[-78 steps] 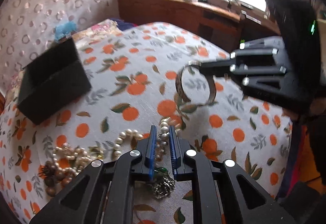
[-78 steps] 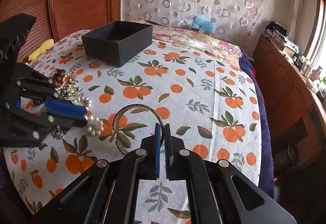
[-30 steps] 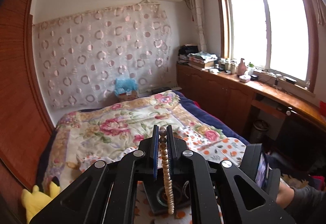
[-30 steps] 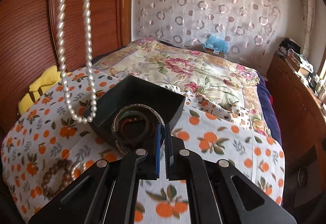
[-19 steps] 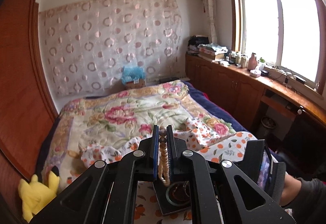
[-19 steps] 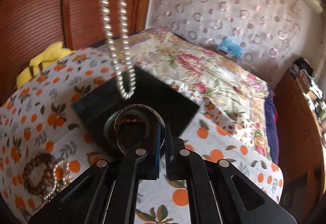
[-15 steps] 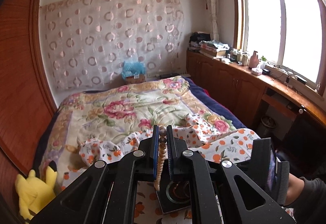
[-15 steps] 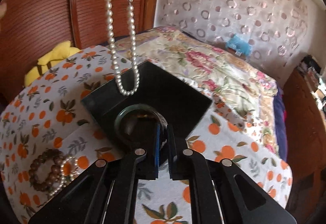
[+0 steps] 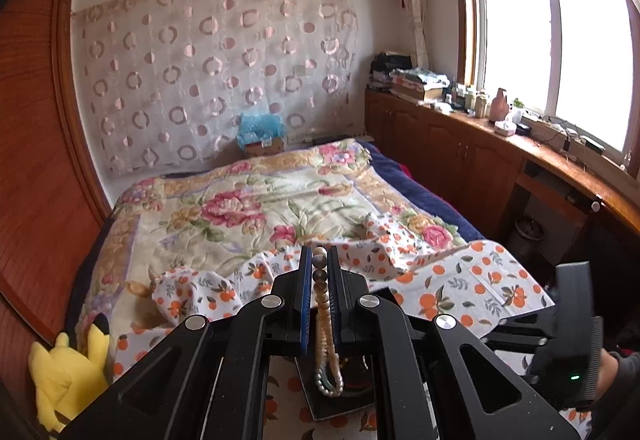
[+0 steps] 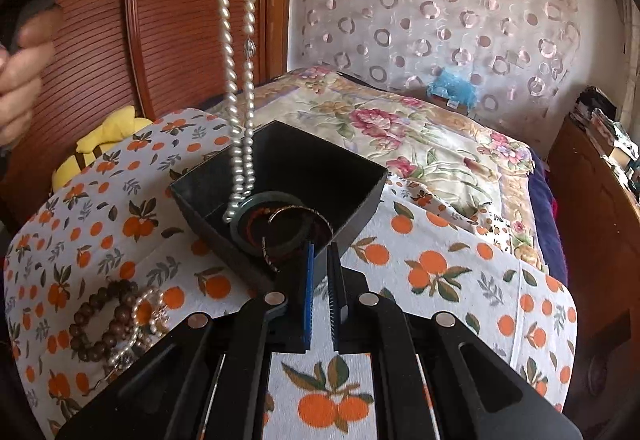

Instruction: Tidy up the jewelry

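1. My left gripper (image 9: 320,260) is clamped on the pearls (image 10: 240,80). I hold them by the top so the loop hangs straight down.
2. The loop hangs over the left side of the black box (image 10: 224,240). Its low end is just at the rim. I think I hold it high like this so it can sink in without catching on the wall.
3. The box sits on the orange cloth (image 10: 440,272) on the bed, just past my right gripper (image 10: 319,252).
4. A green bangle (image 10: 236,230) lies in the box. A thin bangle (image 10: 298,207) leans on top of it, near the close wall.
5. My right gripper has just been opening. Its fingers are a little apart now and nothing is between them. The thin bangle is just left of the tips. I cannot tell if it touches them.
6. More beads (image 10: 100,324) lie in a heap on the cloth, near and to the left. They are not in the box yet.
7. I think the job is about half done. The pearls go in next, slowly, so they do not spill over the rim.
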